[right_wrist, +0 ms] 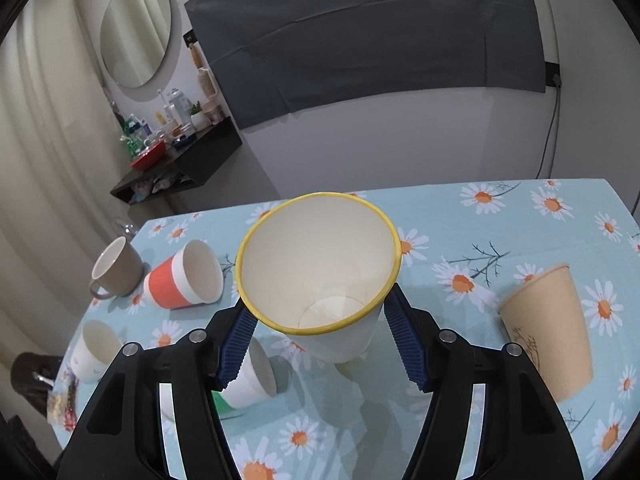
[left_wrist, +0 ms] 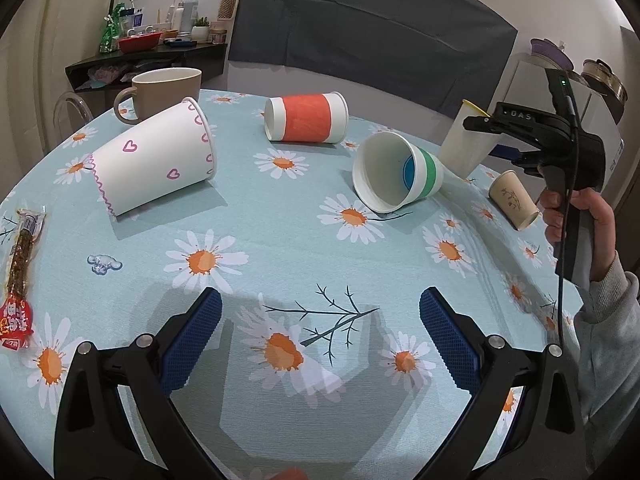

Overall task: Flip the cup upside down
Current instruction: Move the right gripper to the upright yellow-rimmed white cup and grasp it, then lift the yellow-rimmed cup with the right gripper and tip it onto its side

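Observation:
My right gripper (right_wrist: 320, 344) is shut on a white paper cup with a yellow rim (right_wrist: 320, 272), held tilted with its mouth up and toward the camera, its base close to the tablecloth. In the left wrist view this cup (left_wrist: 464, 144) stands tilted at the far right, clamped by the right gripper (left_wrist: 486, 128). My left gripper (left_wrist: 320, 336) is open and empty, low over the near part of the table.
On the daisy tablecloth (left_wrist: 280, 240) lie a heart-print cup (left_wrist: 156, 160), an orange-banded cup (left_wrist: 306, 118), a green-and-blue cup (left_wrist: 396, 172) and a tan cup (left_wrist: 514, 200). A brown mug (left_wrist: 164, 92) stands far left. A snack packet (left_wrist: 20, 272) lies at the left edge.

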